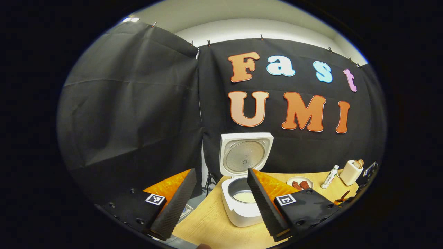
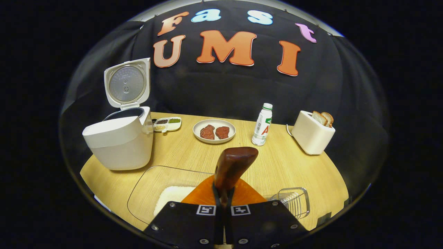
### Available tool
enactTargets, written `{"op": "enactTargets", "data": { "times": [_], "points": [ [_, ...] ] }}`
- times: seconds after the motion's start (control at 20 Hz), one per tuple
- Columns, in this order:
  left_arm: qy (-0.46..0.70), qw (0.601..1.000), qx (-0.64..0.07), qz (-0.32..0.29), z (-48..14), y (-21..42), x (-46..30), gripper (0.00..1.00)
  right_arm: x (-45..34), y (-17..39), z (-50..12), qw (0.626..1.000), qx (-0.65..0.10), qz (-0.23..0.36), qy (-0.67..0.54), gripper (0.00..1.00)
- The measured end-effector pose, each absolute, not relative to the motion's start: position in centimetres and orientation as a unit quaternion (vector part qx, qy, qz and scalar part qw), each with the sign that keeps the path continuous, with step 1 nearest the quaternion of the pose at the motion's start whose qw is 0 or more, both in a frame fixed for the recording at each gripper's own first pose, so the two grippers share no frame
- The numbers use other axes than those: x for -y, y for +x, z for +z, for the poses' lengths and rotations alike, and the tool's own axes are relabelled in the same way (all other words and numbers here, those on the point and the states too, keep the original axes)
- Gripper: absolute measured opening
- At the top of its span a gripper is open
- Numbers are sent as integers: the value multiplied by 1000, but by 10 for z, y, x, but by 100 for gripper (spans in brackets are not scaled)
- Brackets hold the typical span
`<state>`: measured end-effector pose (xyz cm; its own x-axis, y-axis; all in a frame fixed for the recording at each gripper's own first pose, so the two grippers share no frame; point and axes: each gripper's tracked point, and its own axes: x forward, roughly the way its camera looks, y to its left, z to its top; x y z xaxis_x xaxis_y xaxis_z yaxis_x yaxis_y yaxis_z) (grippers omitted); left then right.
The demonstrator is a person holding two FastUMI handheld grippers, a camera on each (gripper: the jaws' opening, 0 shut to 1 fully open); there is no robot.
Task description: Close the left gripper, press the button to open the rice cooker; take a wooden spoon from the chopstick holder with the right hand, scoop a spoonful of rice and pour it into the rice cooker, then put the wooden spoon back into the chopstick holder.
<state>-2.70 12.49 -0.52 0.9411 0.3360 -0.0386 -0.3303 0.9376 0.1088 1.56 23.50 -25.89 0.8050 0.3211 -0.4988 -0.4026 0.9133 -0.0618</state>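
— Black cloth backs a pale wooden table (image 2: 180, 152). What do the jaws hold?

— The right gripper (image 2: 223, 204) has its jaws clamped together on the handle of the wooden spoon (image 2: 232, 166), whose dark end rises straight ahead of them. The left gripper (image 1: 221, 204) has its jaws wide apart on nothing, with the rice cooker (image 1: 242, 204) showing between and just beyond them, lid (image 1: 245, 154) up.

— Where is the rice?

— Low and left of the right jaws, in a clear tray (image 2: 152, 193). The wire chopstick holder (image 2: 294, 202) sits low right; the cooker stands well off to the left.

— What could go wrong?

— I judge the grip narrow and near the handle's end; a loaded spoon could twist and spill grains on the way to the pot. The clear tray rim is hard to see and could catch the spoon.

— Anything hidden?

— Which end of the spoon is the bowl I cannot tell. Both the tray's and the holder's near sides are cut off by the gripper body. Something pale lies in the cooker's pot (image 1: 242, 195); how much, I cannot judge.
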Motion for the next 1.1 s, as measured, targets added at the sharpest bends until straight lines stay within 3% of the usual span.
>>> {"op": "enactTargets", "data": {
  "times": [0.6,0.9,1.1],
  "points": [
    [48,986,-47,151,-20,-12,-120,100,-267,-20,-283,919,-337,174,104,2],
    [44,988,-49,142,-24,-5,-115,100,-276,-20,-308,860,-411,137,272,1],
    [47,988,-50,138,-23,-3,-113,100,-277,-21,-306,832,-422,139,332,2]
  ]
}}
